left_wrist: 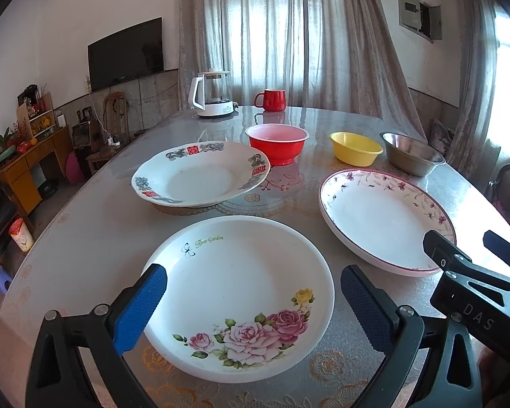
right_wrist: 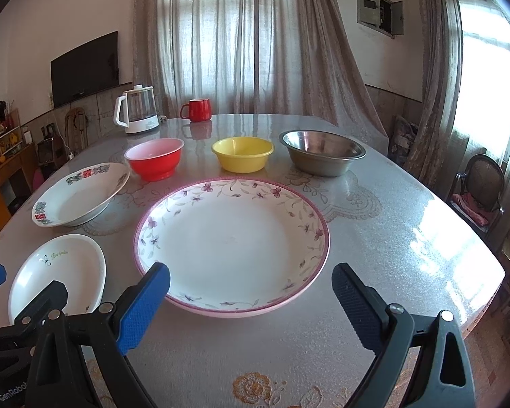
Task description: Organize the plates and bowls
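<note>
Both wrist views showed a round tabletop point(right_wrist: 374, 238) under a glossy patterned cover, carrying three plates in front and three bowls in a row behind. The left tongs point(left_wrist: 253, 290) stood wide apart and held nothing, their blue pads on either side of the near part of the rose plate point(left_wrist: 241, 292), a white plate with pink roses; whether they touched it could not be told. The right tongs point(right_wrist: 251, 287) were likewise spread wide and held nothing, flanking the near rim of the pink-rimmed plate point(right_wrist: 231, 241), which lay just right of the rose plate. A third plate with red characters point(left_wrist: 200, 173) lay farther back on the left. Behind the plates stood the red bowl point(right_wrist: 154, 158), the yellow bowl point(right_wrist: 243, 153) and the steel bowl point(right_wrist: 323, 151), from left to right, each apart from its neighbour. At the far edge stood a white kettle point(left_wrist: 212, 93) and a red mug point(left_wrist: 272, 100).
</note>
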`<state>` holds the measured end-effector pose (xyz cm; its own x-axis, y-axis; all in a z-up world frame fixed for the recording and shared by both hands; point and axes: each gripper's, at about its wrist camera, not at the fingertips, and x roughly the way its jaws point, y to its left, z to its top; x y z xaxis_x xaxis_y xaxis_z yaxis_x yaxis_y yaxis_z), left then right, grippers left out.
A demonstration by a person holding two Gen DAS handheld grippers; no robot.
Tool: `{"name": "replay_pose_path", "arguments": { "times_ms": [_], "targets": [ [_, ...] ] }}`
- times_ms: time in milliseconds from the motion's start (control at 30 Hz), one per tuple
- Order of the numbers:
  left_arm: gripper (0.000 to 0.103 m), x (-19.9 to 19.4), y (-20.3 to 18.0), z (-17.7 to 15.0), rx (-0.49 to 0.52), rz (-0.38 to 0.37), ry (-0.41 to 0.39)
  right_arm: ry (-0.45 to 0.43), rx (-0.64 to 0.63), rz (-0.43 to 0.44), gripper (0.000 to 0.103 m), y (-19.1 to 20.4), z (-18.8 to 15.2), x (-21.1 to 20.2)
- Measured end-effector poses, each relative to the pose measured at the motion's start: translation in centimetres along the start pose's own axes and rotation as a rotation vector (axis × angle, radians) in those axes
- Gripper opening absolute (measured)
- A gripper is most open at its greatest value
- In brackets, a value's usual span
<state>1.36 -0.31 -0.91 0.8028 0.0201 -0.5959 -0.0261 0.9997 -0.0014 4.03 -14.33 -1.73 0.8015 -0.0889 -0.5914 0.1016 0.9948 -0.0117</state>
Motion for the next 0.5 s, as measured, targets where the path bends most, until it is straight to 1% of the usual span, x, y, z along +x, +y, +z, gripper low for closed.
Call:
{"name": "replay_pose_path", "arguments": {
  "times_ms": [500],
  "targets": [
    [0.103,-0.24,-0.16,0.24,0.003,-0.006,-0.003,-0.002,-0.007,0.006,0.098,0.07,0.15,-0.02]
  ]
}}
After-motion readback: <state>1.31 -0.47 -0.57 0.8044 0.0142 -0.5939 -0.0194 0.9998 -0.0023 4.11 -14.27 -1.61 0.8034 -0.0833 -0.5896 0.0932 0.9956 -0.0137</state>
